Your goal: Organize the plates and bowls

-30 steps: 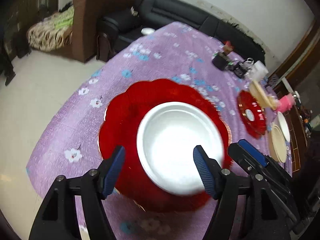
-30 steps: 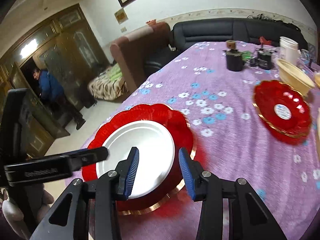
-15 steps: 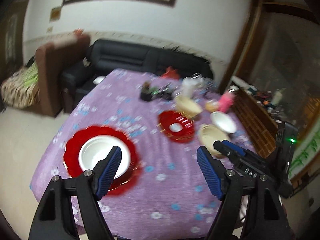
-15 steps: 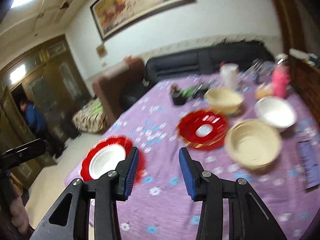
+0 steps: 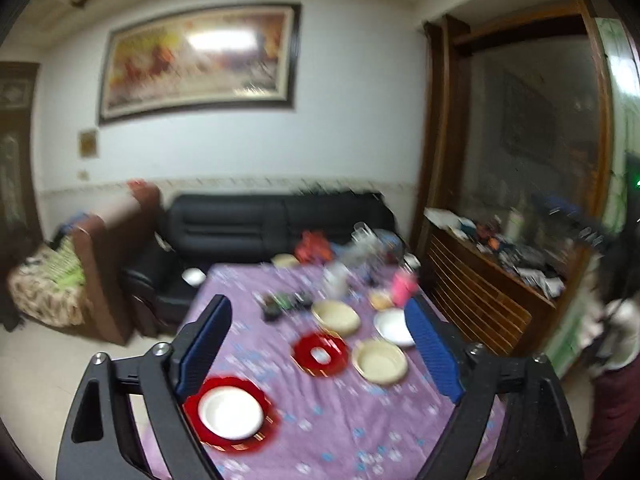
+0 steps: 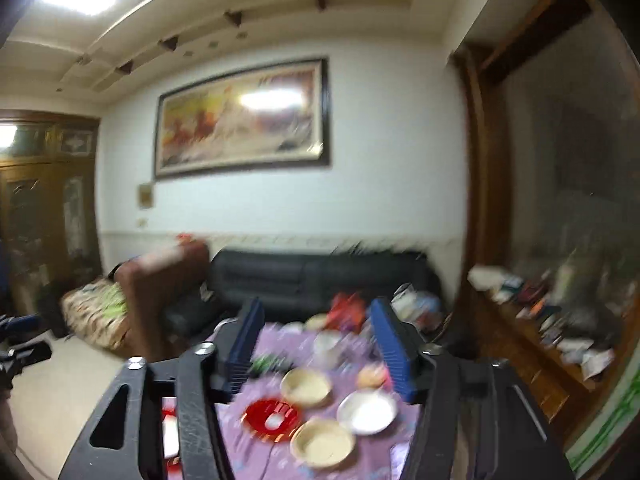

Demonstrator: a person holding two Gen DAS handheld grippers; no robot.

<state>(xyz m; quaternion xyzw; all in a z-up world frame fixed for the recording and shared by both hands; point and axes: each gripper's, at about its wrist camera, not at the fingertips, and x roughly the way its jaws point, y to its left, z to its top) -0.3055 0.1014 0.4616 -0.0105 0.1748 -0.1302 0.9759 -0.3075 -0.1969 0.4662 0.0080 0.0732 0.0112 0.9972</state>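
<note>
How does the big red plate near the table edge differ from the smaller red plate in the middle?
The big red plate lies at the near left corner of the purple table; the smaller red plate sits mid-table beside the cream bowls. The big one carries a white plate that covers most of it; the smaller one shows only a small white patch at its centre. The big one looks wider. Both are red, round and lie flat.

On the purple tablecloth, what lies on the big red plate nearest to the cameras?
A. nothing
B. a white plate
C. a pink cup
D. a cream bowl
B: in the left wrist view a white plate sits in the middle of the big red plate, while the cream bowls stand apart, farther along the table.
</note>
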